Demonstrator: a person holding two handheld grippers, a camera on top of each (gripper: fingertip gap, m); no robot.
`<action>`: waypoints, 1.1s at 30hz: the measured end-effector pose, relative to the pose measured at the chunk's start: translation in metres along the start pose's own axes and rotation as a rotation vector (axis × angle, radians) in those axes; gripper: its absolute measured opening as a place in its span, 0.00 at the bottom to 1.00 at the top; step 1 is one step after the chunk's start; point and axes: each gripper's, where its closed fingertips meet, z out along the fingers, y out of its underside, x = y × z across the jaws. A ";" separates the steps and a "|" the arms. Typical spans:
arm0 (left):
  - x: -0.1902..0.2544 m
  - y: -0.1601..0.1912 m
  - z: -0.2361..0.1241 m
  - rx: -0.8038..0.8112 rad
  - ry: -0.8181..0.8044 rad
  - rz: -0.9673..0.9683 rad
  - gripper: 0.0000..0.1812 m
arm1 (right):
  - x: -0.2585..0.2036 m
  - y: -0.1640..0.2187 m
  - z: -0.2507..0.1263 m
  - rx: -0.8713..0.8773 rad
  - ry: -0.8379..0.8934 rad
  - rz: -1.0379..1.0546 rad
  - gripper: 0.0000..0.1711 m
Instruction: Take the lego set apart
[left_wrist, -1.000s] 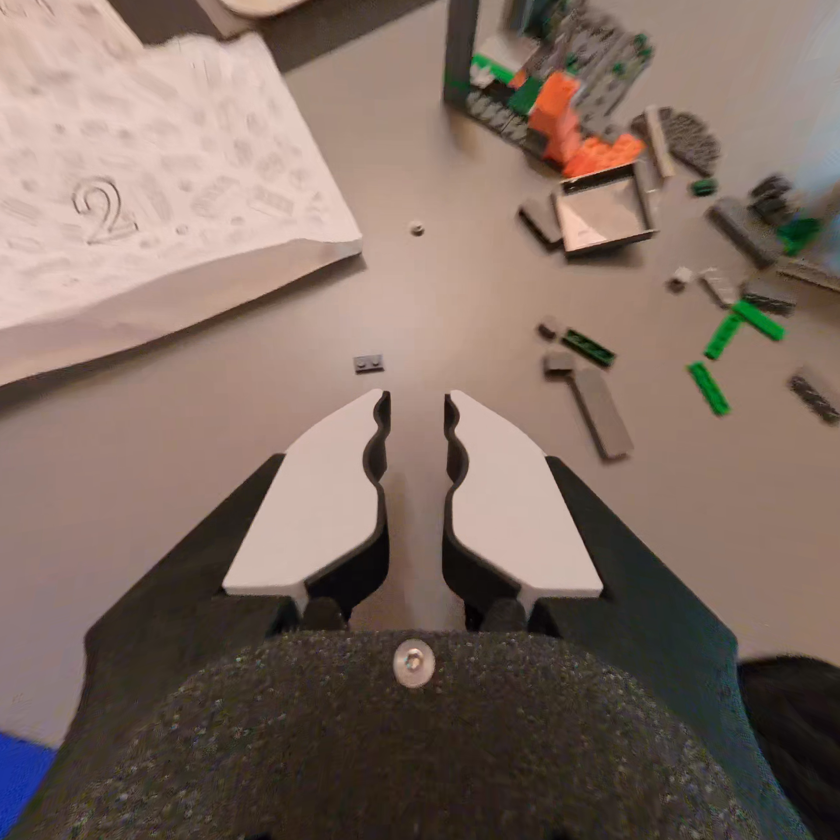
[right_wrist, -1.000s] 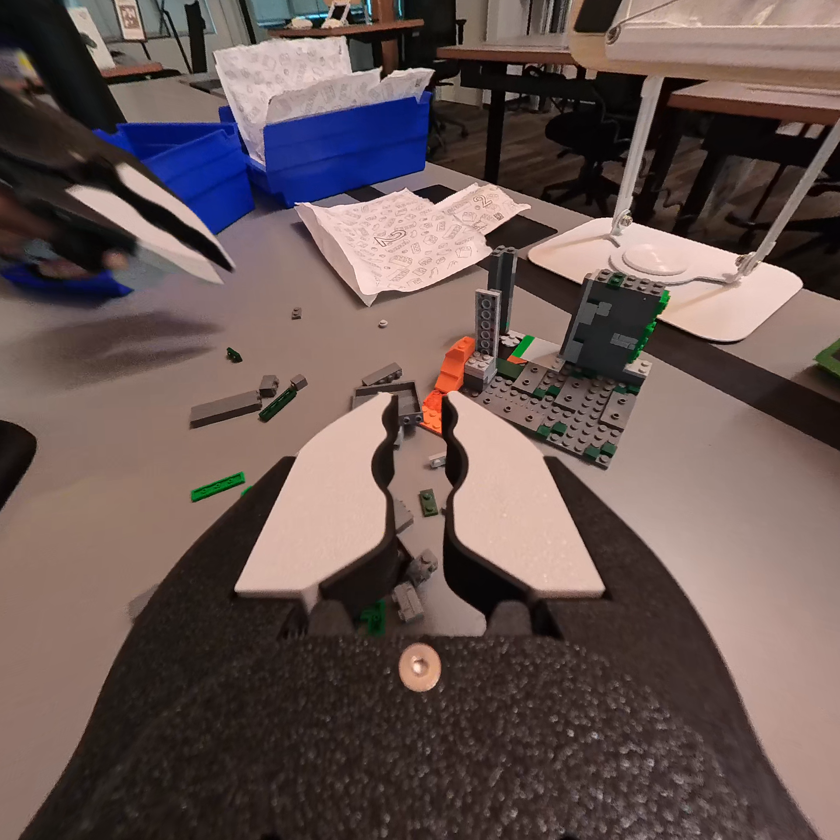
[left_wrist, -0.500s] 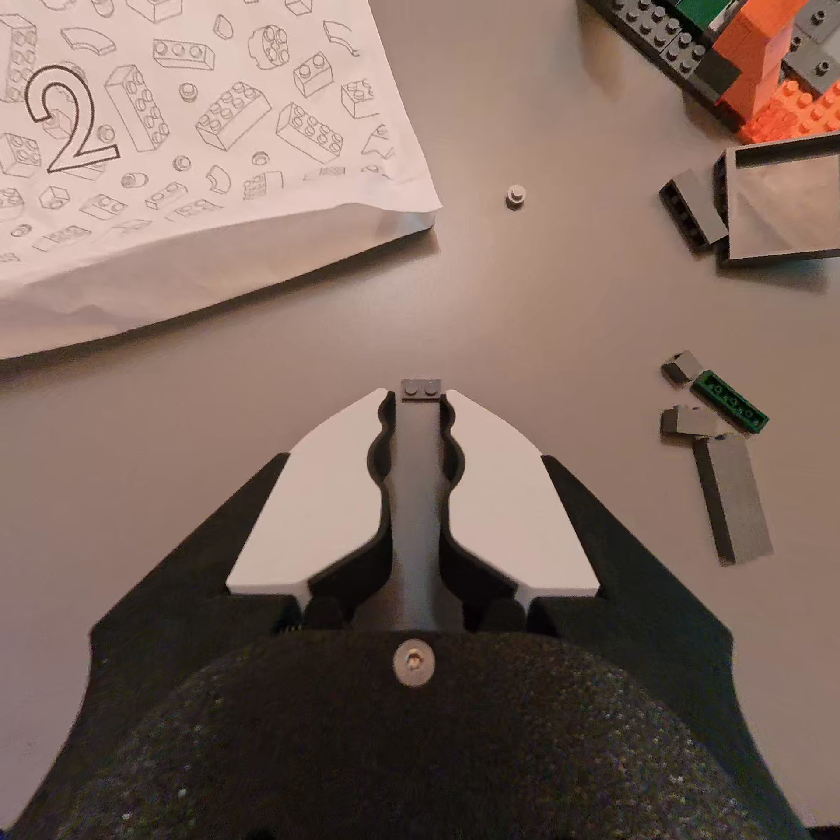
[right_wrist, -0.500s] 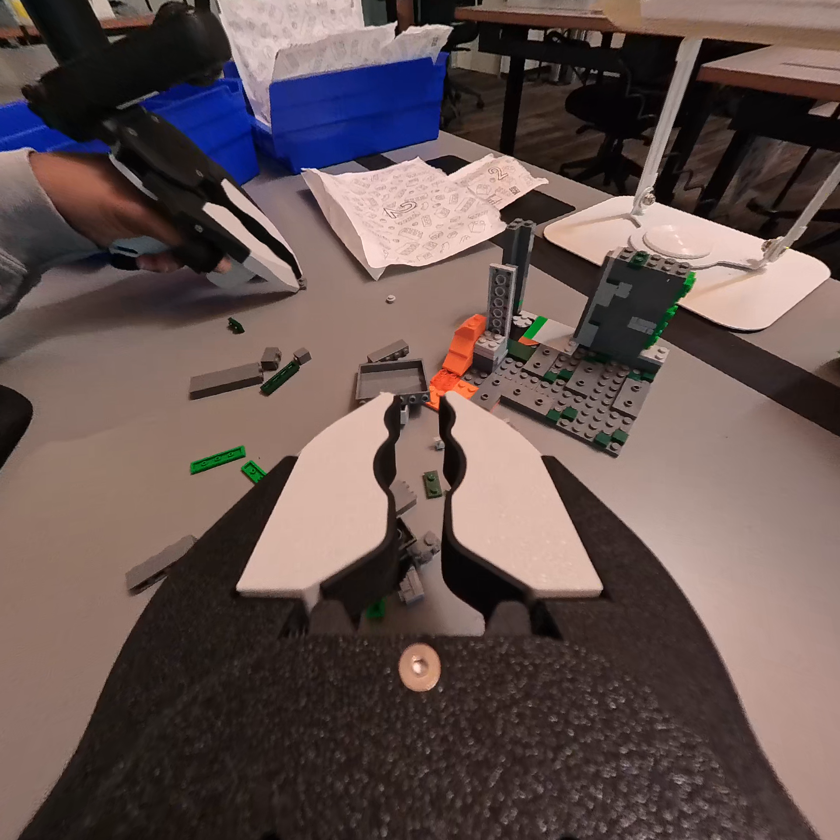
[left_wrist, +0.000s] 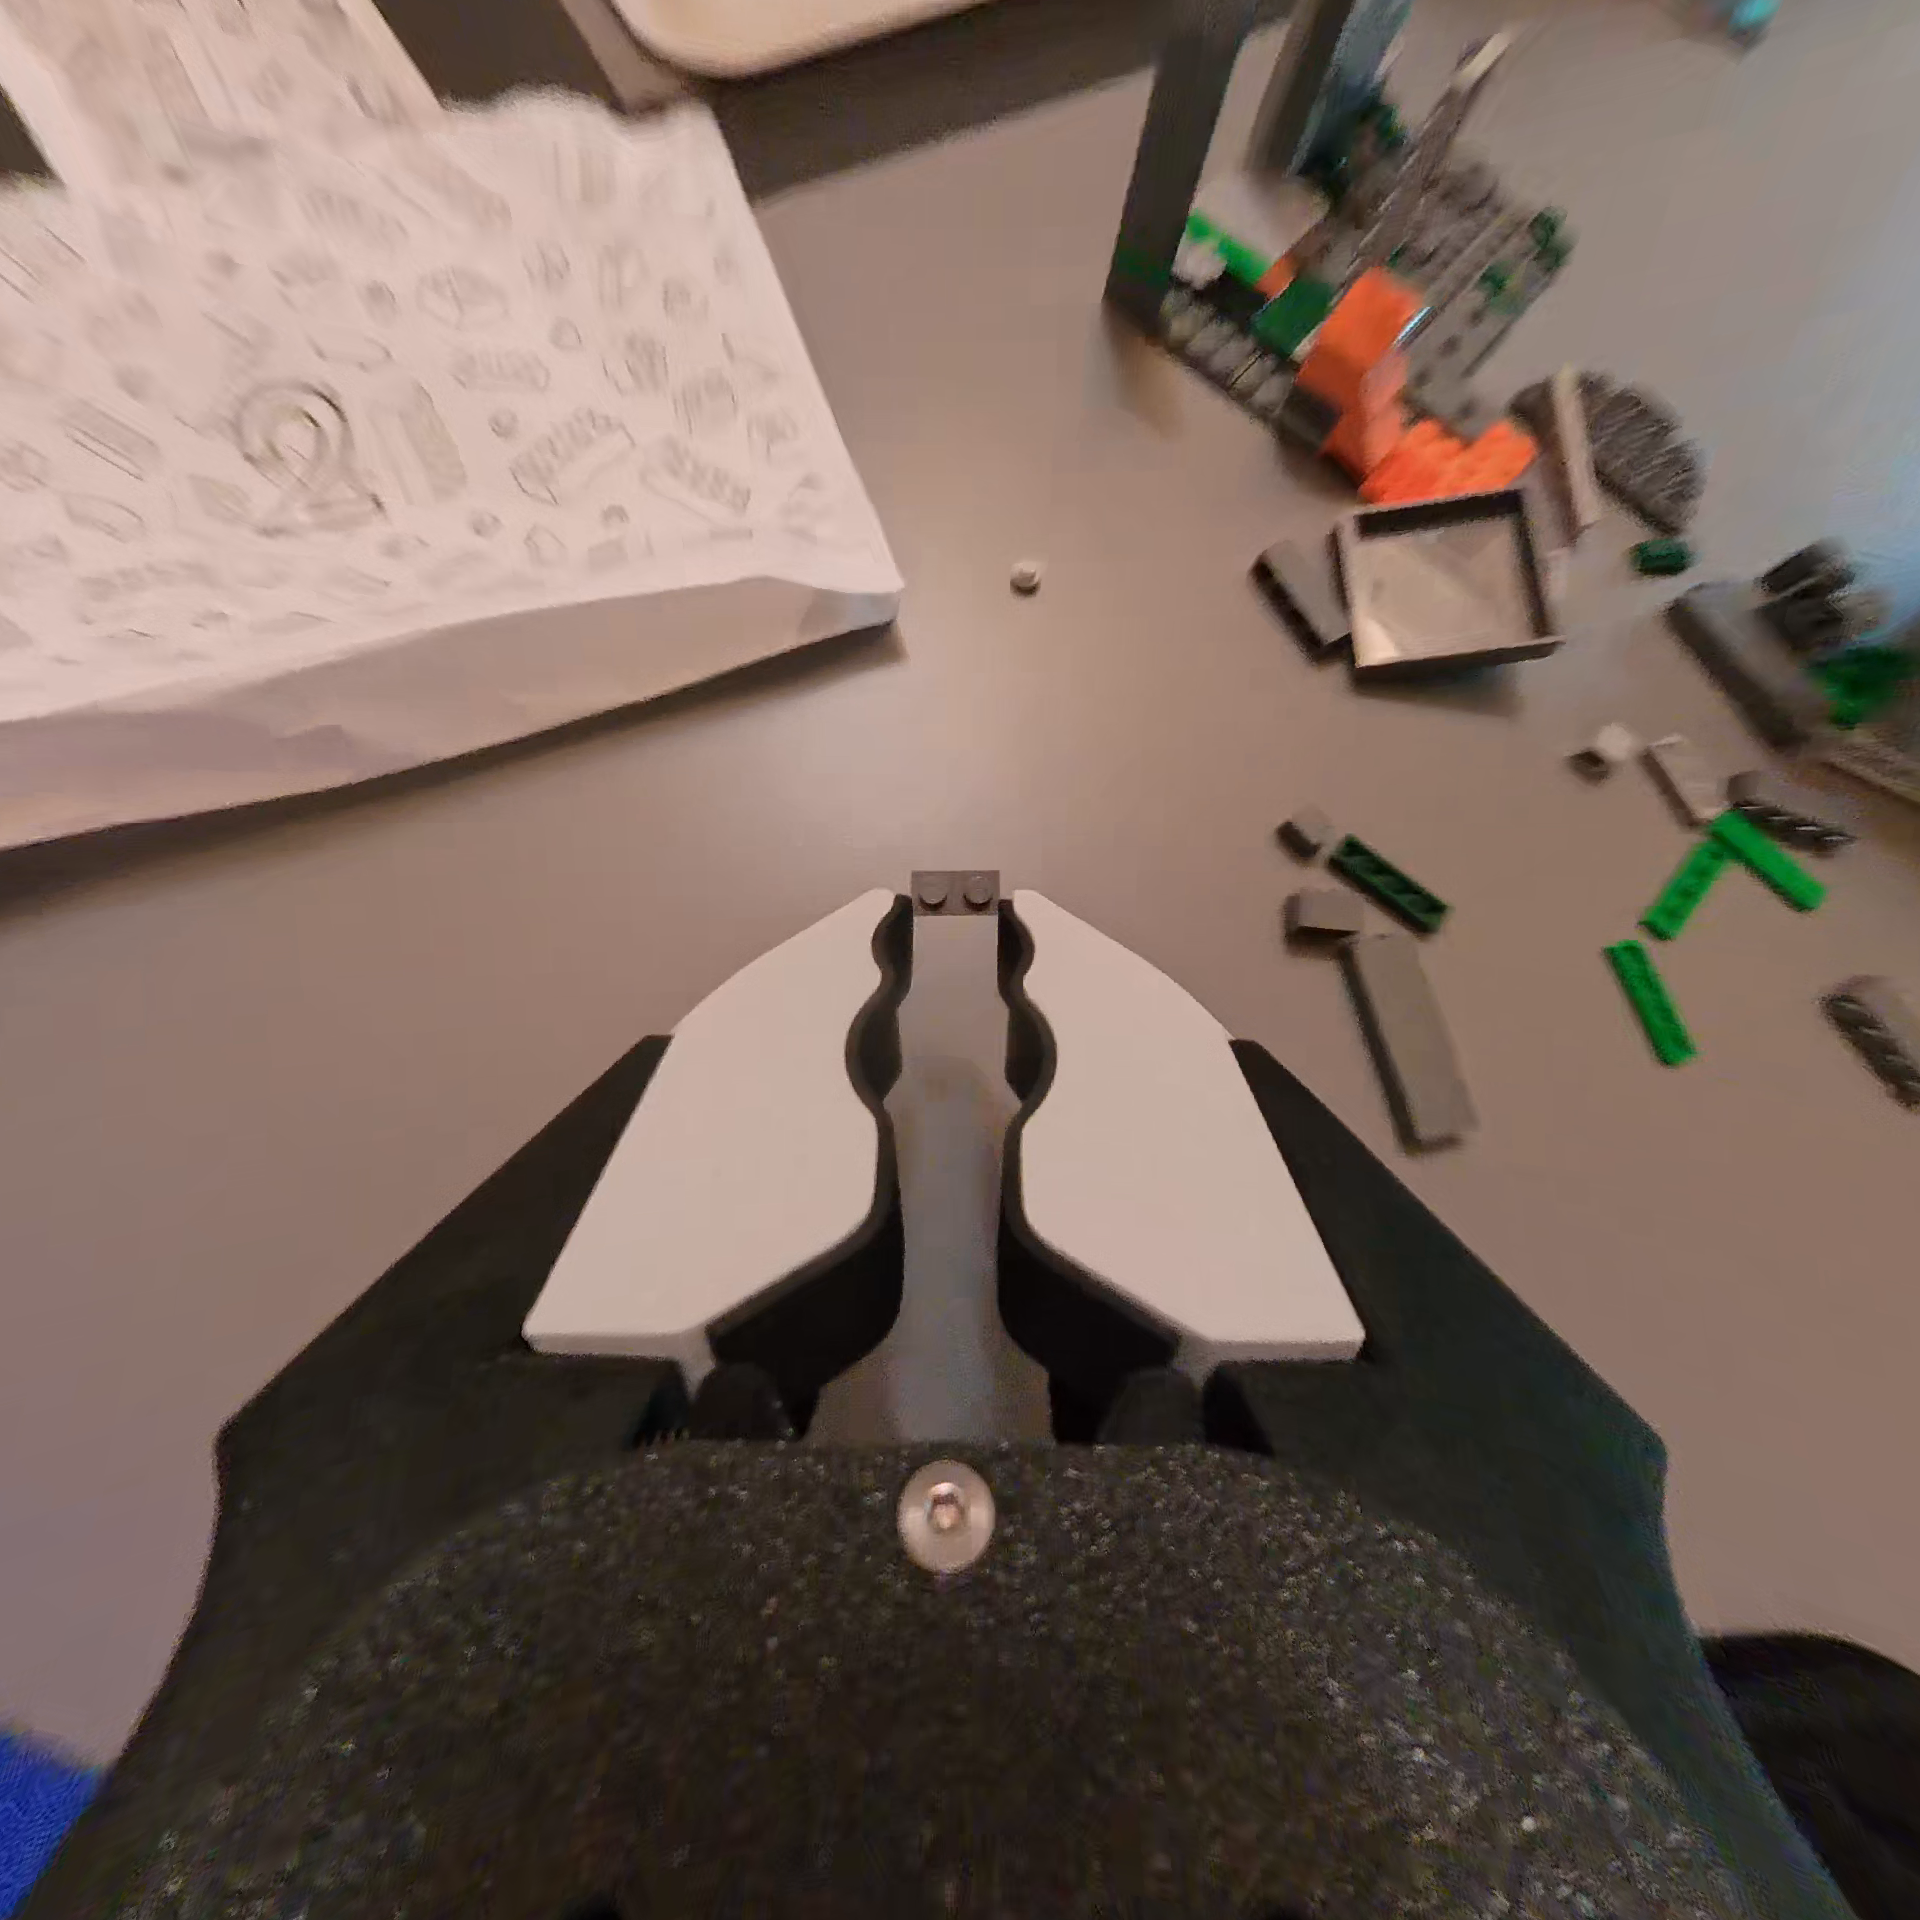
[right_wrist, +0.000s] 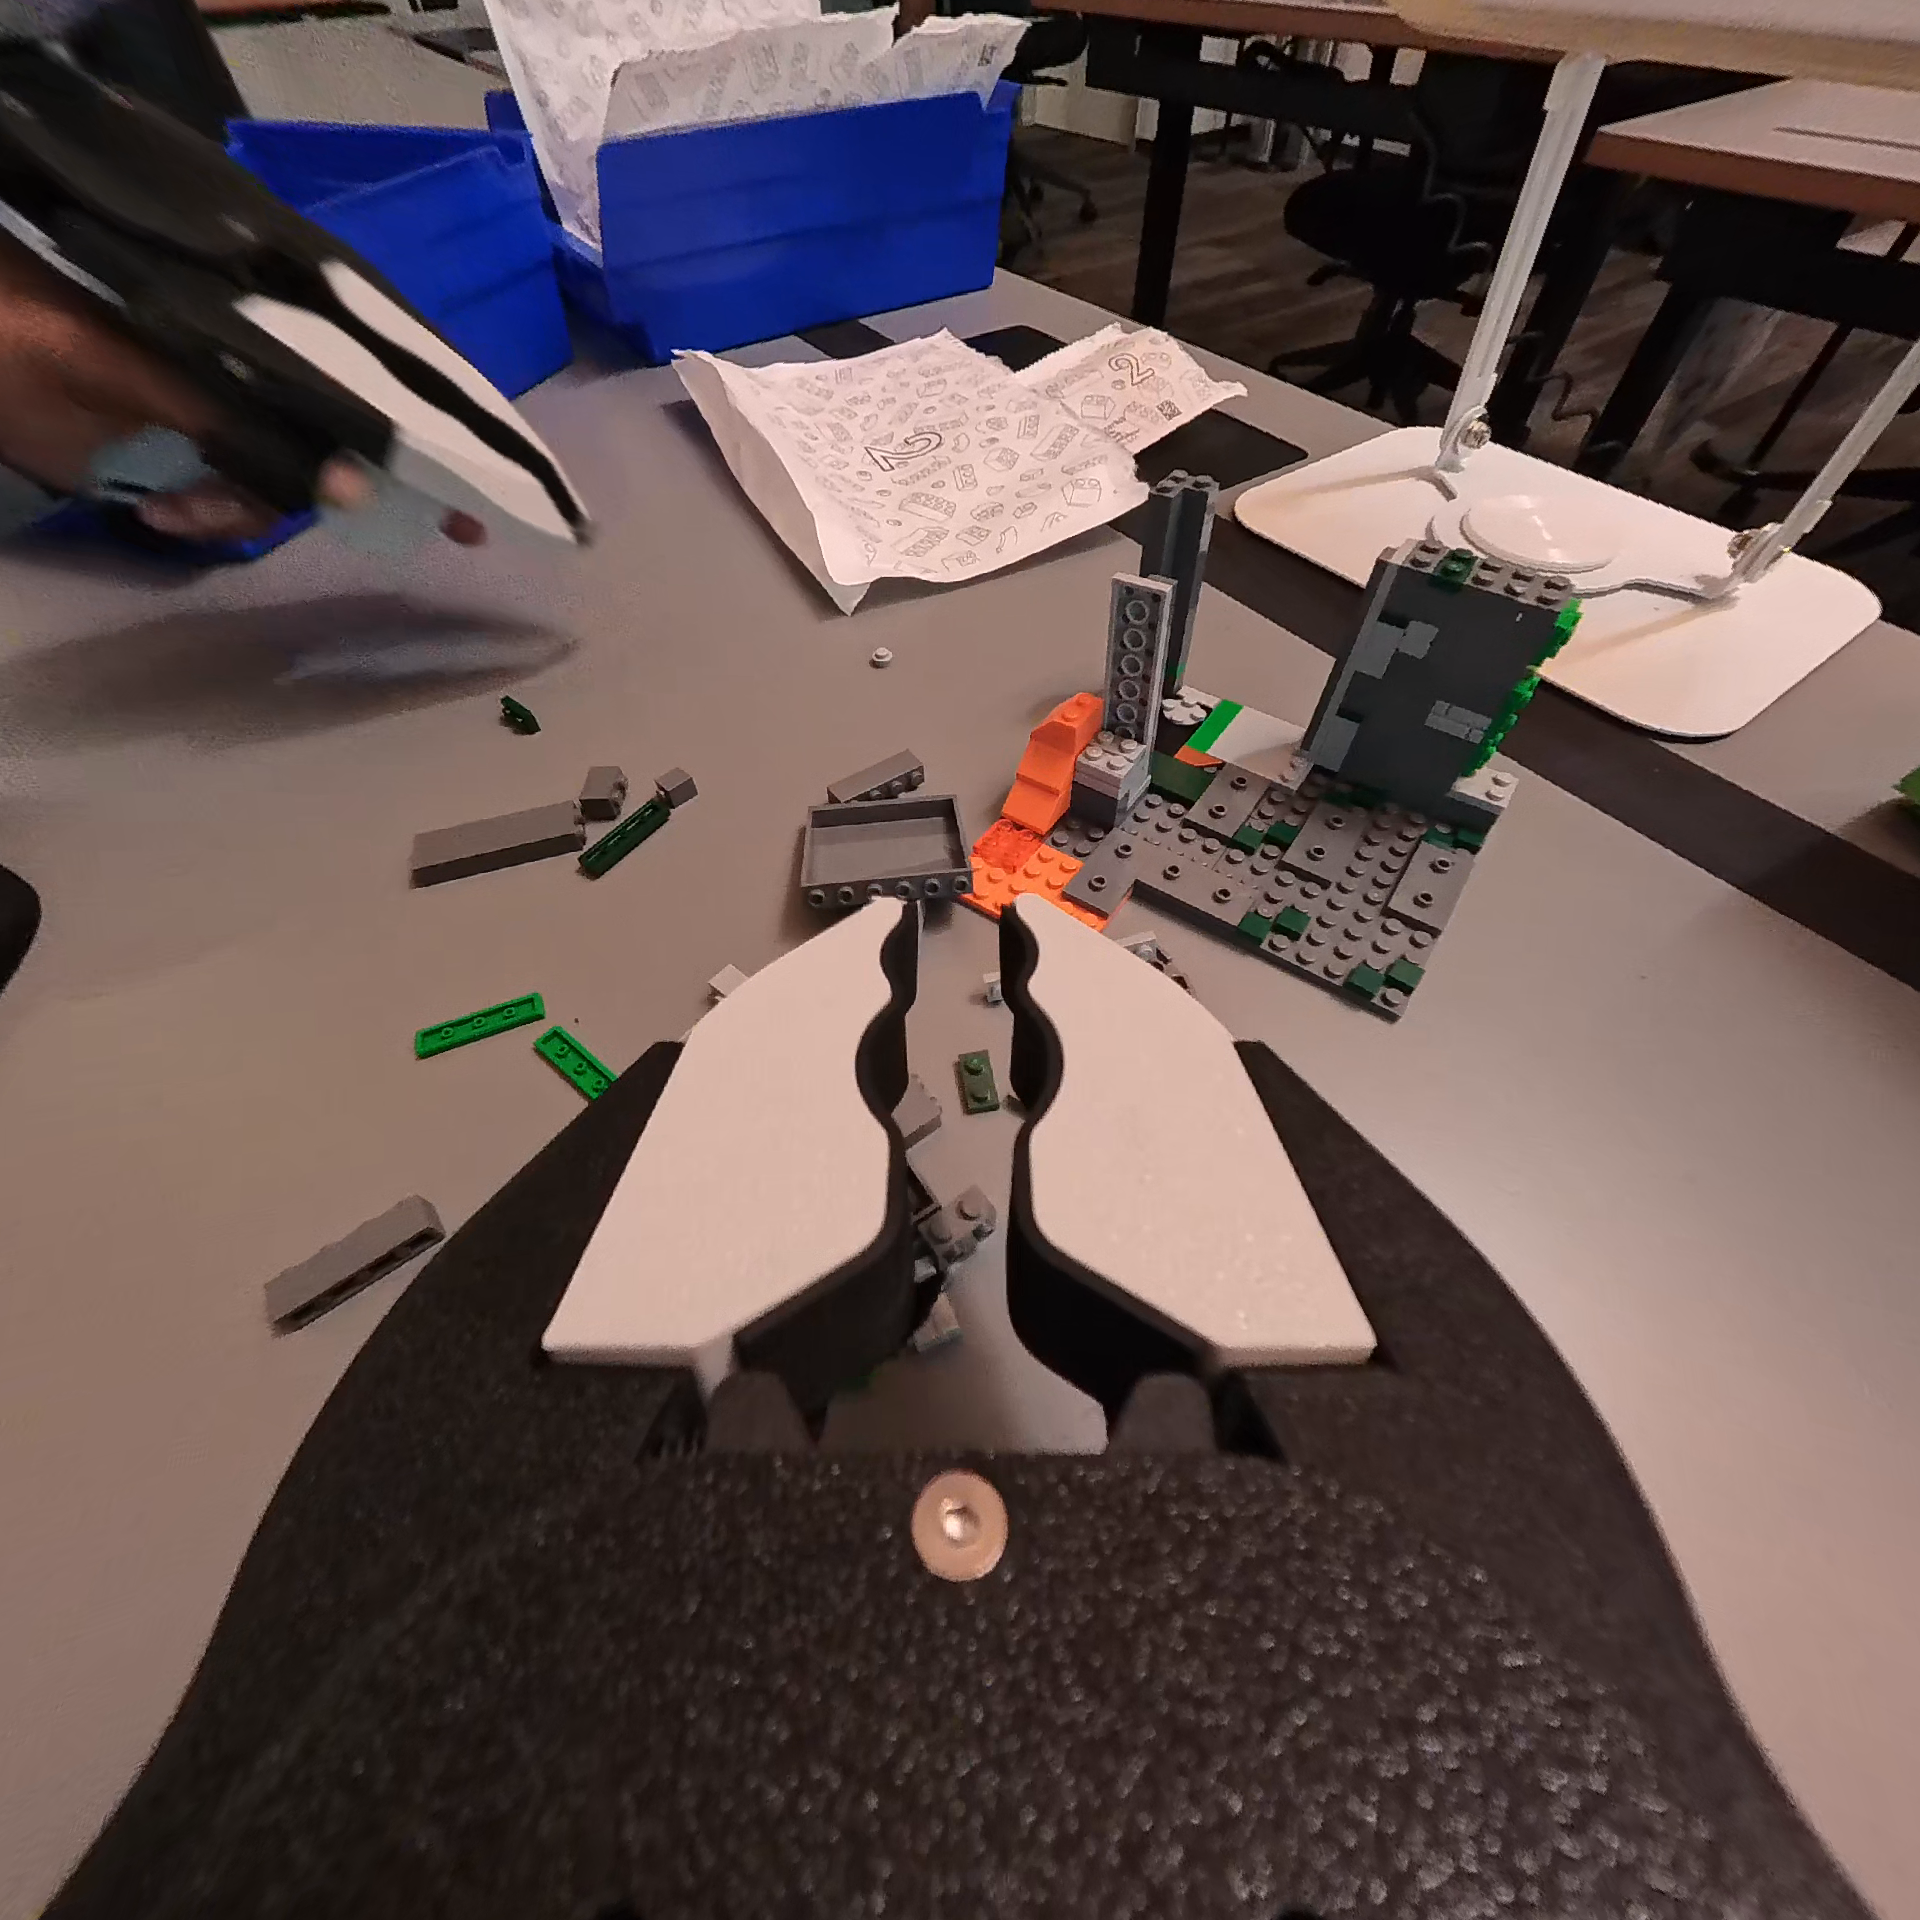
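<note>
Left claw (left_wrist: 954, 902) pinching a small two-stud grey plate (left_wrist: 954, 894) at my tips, lifted; right claw (right_wrist: 958, 914) empty, slightly open. Next: drop plate among loose pieces to my right

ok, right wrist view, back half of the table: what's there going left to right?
Left tool → small dark green piece → printed paper bag → tall grey pillar → dark grey lego wall → white lamp base.
</note>
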 end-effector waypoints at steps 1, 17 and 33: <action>0.002 -0.007 -0.017 0.040 -0.015 0.015 0.09 | 0.000 0.000 0.001 -0.001 -0.001 0.000 0.09; -0.150 0.105 -0.168 -0.068 -0.429 -0.287 0.09 | 0.011 -0.015 -0.005 0.061 0.071 0.060 0.10; -0.117 0.027 -0.183 0.013 -0.599 -0.053 0.19 | 0.024 -0.008 -0.012 0.043 0.115 0.099 0.16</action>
